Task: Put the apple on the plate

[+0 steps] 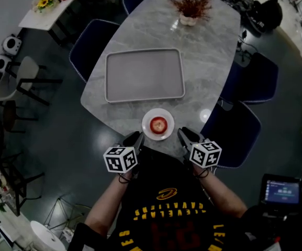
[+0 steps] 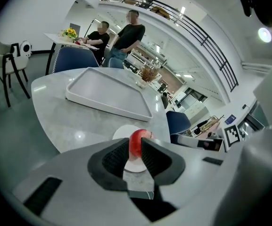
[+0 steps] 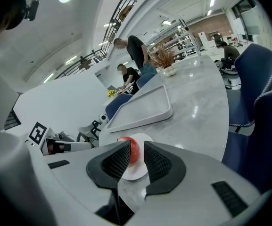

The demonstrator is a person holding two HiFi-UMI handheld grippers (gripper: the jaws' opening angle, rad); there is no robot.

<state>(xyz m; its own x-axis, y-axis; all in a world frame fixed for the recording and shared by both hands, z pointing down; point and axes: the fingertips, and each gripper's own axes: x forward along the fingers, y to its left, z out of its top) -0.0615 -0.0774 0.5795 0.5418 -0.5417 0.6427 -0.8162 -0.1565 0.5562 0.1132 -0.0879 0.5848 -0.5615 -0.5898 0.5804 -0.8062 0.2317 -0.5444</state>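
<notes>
A red apple [image 1: 158,124] rests on a small white plate [image 1: 146,120] at the near edge of the grey marble table [image 1: 203,61]. My left gripper [image 1: 136,138] hangs just off that edge, left of the plate, and my right gripper [image 1: 184,135] mirrors it on the right. Neither touches the plate. In the left gripper view the apple [image 2: 136,142] on its plate [image 2: 120,133] shows beyond the gap of the left gripper [image 2: 135,145], whose jaws stand apart and empty. The right gripper [image 3: 137,148] is likewise open, with the apple [image 3: 134,150] and plate [image 3: 147,138] ahead of it.
An empty grey tray [image 1: 144,75] lies past the plate in the middle of the table. A potted dry plant [image 1: 189,7] stands at the far end. Blue chairs [image 1: 234,135] flank the table on both sides. Two people [image 2: 126,32] are at a far table.
</notes>
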